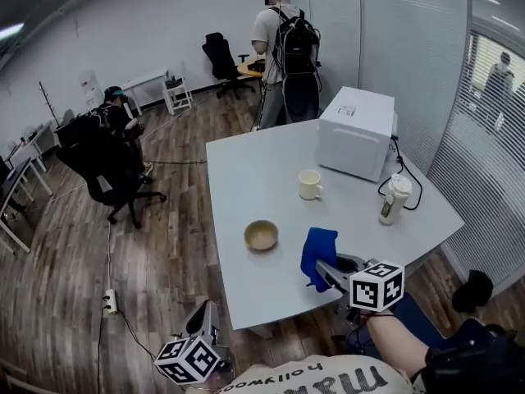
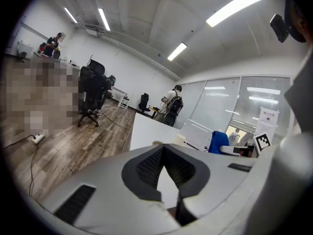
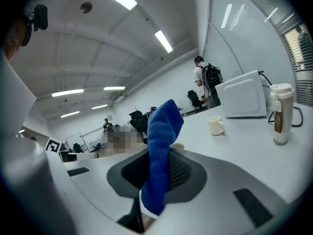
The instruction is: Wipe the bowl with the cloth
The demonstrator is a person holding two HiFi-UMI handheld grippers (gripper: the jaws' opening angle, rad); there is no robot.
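**Right gripper** (image 3: 156,176): jaws clamped on a blue cloth (image 3: 163,141). The cloth stands up out of the jaws in a folded bunch, and a short end hangs below them. In the head view this gripper is over the near edge of the white table (image 1: 246,167), and the person's forearm runs back from it.

**Left gripper** (image 2: 164,174): jaws together with nothing between them. It is off the table, over the wood floor (image 1: 164,245), with the table's near left corner ahead of it and to its right.

**Bowl** (image 1: 261,235): tan, upright on the table, and nothing can be seen in it. It sits ahead of the right gripper and to its left, near the cloth but apart from it. Neither gripper touches it. In the right gripper view only a sliver of it shows, just behind the cloth.

**Mug** (image 1: 309,184): cream, upright, straight ahead of the right gripper and beyond the bowl.

**Tumbler** (image 1: 394,199): lidded, with a brown band, upright, ahead of the right gripper and to its right.

**Microwave** (image 1: 357,131): white, at the far right of the table, past the mug and tumbler. A black cable trails beside it.

**Power strip** (image 1: 110,300): on the floor, to the left of the left gripper.

**People**: one stands with a black backpack (image 1: 295,43) beyond the far end of the table. Another is seated by a black office chair (image 1: 107,171), far ahead of the left gripper and to its left.
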